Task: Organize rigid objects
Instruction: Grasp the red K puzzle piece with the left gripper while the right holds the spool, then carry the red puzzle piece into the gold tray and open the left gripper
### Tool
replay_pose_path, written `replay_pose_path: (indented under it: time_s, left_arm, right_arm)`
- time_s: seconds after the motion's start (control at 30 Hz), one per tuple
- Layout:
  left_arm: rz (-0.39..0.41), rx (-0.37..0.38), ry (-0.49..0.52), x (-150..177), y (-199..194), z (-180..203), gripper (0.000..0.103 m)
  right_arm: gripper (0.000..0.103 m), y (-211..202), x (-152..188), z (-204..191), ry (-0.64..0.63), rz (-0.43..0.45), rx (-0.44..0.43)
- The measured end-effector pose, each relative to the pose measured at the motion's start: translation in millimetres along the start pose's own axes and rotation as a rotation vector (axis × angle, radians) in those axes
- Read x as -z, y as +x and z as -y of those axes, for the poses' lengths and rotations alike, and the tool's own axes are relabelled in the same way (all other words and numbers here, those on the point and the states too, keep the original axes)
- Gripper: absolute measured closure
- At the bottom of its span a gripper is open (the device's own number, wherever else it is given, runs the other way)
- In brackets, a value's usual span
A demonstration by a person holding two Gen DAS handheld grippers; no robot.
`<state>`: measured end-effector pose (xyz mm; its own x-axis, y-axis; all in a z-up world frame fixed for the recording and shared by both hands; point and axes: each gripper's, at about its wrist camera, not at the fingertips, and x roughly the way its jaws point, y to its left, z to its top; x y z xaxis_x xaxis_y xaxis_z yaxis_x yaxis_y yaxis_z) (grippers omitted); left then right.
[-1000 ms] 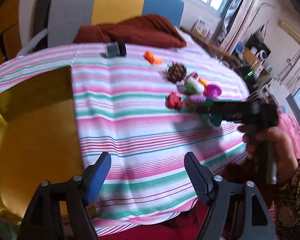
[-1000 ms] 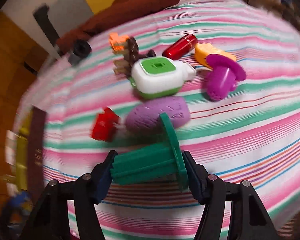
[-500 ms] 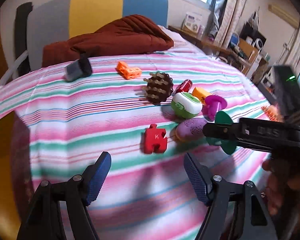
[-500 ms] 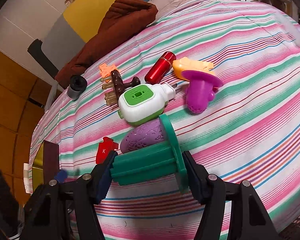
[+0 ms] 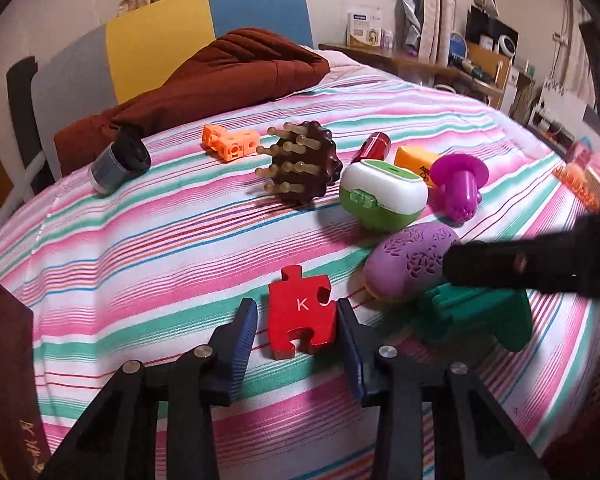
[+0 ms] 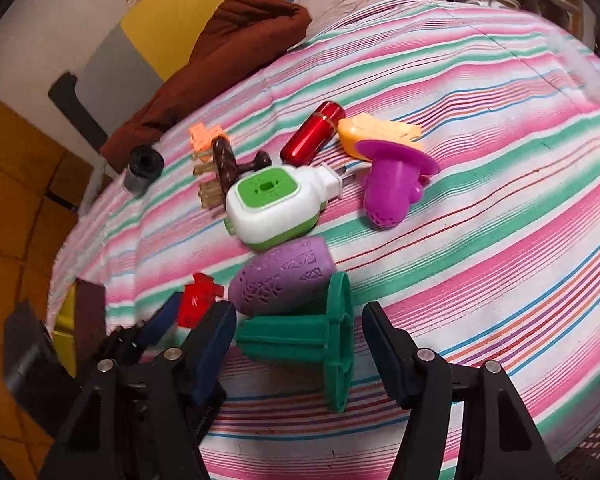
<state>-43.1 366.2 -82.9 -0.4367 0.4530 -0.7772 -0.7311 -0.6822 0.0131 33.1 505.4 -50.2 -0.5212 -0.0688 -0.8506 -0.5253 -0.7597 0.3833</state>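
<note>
- The left gripper (image 5: 296, 330) has just been closing around the red puzzle piece (image 5: 301, 317), at six o'clock on the striped cloth (image 5: 160, 240); whether its pads press is unclear.
- The right gripper (image 6: 298, 338) brackets the green piece (image 6: 304, 338) at five o'clock, its right pad clear.
- Next: the left likely needs firm contact before lifting.

The left tool (image 5: 296, 334) has come forward over the bed to the red puzzle piece (image 5: 302, 312), and its jaws have just been closing around it; the right tool (image 6: 298, 346) no longer clamps the green piece (image 6: 300, 338)
</note>
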Motion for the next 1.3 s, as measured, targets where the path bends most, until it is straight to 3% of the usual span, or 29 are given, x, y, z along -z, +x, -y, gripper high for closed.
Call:
replay_pose_path:
  time_s: [0.2, 0.3, 0.57, 0.83, 1.03, 1.3]
  left_arm:
    - [0.018, 0.045, -0.02, 4, -3, -9, 0.071]
    - [0.026, 0.041, -0.014, 10, -8, -7, 0.071]
    - [0.03, 0.054, -0.034, 32, -31, -12, 0.071]
    - [0.04, 0.123, -0.179, 63, -68, -40, 0.071]
    - [0.105, 0.166, -0.245, 75, -109, -59, 0.071]
    - [0.179, 0.111, -0.287, 81, -150, -94, 0.071]
  right_arm:
    - [0.034, 18, 7, -21, -0.132, -0.066, 0.091]
    - [0.04, 21, 7, -19, -0.143, -0.063, 0.12]
    - [0.041, 20, 6, -20, -0.141, -0.052, 0.112]
    - [0.044, 21, 9, -29, -0.173, -0.059, 0.035]
    - [0.044, 22, 12, -35, -0.175, -0.076, -0.055]
    - [0.044, 22, 24, -54, -0.227, -0.118, -0.226]
